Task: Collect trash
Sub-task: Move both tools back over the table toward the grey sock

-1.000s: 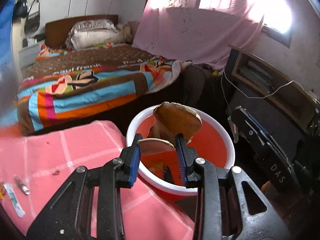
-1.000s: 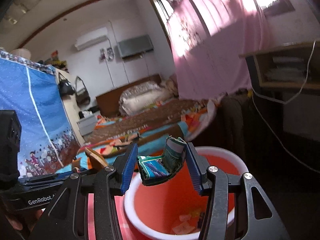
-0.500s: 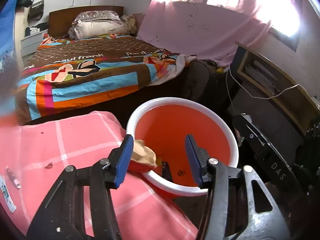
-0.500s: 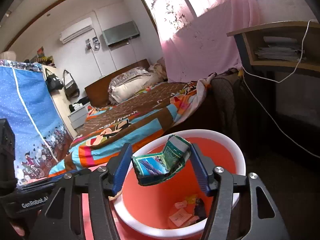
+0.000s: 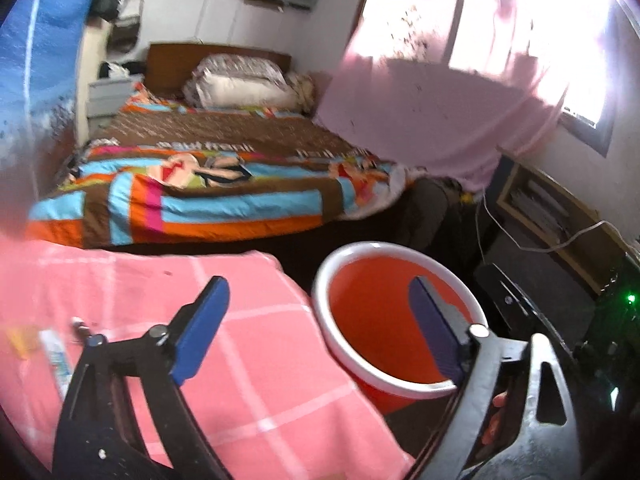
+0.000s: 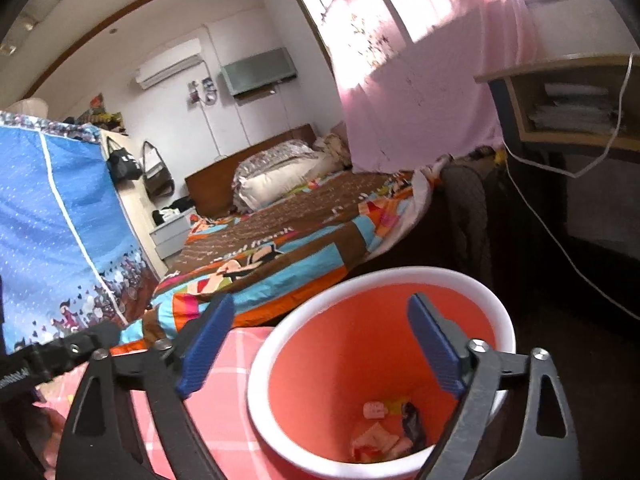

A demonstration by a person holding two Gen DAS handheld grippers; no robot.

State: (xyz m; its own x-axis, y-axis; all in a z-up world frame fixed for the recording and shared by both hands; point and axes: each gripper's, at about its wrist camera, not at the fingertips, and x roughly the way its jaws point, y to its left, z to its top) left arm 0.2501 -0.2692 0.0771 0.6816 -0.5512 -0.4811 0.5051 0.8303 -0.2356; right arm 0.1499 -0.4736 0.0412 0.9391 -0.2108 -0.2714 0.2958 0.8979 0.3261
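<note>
The bedspread on the bed carries pale lettering on its brown band; in the left wrist view it looks like "paul frank", blurred. A partly cut-off white word shows on the black gripper body at the far left of the right wrist view, too clipped to read.

The red bucket with a white rim stands at the edge of the bench, which is covered by a pink checked cloth. At the bucket's bottom lie crumpled wrappers, pale pink and dark.

The left gripper has just been opening; its 2 fingers stand wide apart with nothing between them. The right gripper has likewise just been opening over the bucket, fingers wide and empty.

More litter lies near the cloth's left edge.
</note>
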